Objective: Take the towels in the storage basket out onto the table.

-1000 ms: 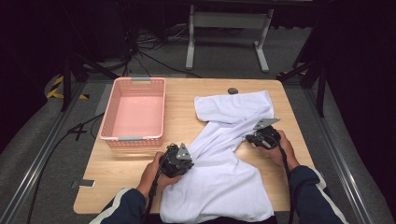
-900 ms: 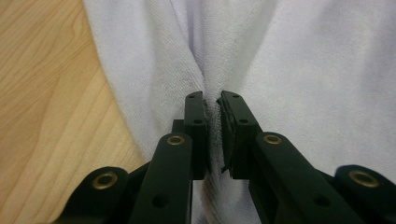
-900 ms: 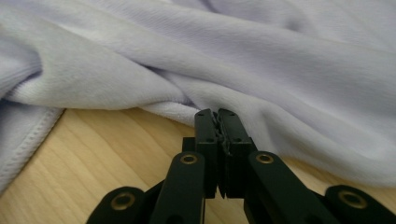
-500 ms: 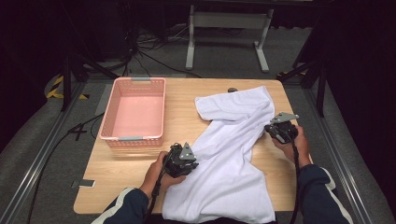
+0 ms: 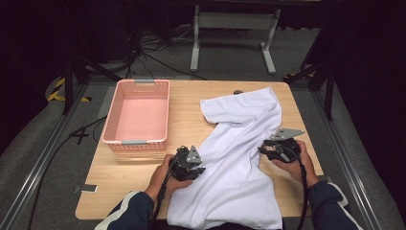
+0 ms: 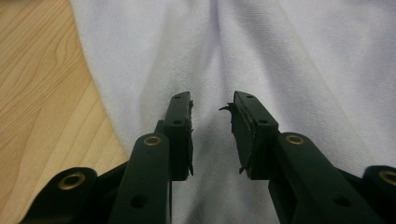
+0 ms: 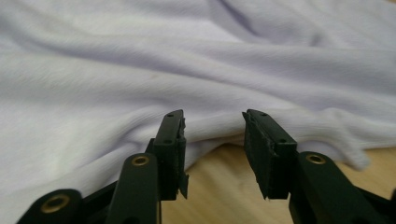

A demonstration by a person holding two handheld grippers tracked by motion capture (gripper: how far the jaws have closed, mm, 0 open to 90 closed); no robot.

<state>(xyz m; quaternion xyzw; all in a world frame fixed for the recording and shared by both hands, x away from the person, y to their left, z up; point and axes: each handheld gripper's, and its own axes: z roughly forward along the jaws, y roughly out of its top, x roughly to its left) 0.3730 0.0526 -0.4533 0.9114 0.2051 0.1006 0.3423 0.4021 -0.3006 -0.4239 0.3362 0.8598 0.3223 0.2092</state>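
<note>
A white T-shirt [image 5: 239, 158] lies spread on the wooden table [image 5: 186, 103], its hem hanging over the near edge. My left gripper [image 5: 201, 168] rests at the shirt's left edge. In the left gripper view its jaws [image 6: 211, 100] stand apart over the cloth [image 6: 289, 56]; they have just been opening, and the pads press on nothing. My right gripper [image 5: 262, 151] sits at the shirt's right edge. Its jaws [image 7: 213, 116] have just been opening too. A rumpled fold of the shirt [image 7: 140, 60] lies just ahead of their tips, with bare wood [image 7: 224, 186] between them.
An empty pink plastic basket [image 5: 115, 120] stands on the left half of the table. A small dark object [image 5: 238, 92] lies at the far edge behind the shirt. Bare wood [image 6: 37, 93] lies left of the shirt. Cables and metal stand legs are on the floor beyond.
The right gripper drew the shirt's right side outward, then let go and came back toward the near edge with its jaws apart. The left gripper's jaws opened; that hand barely moved.
</note>
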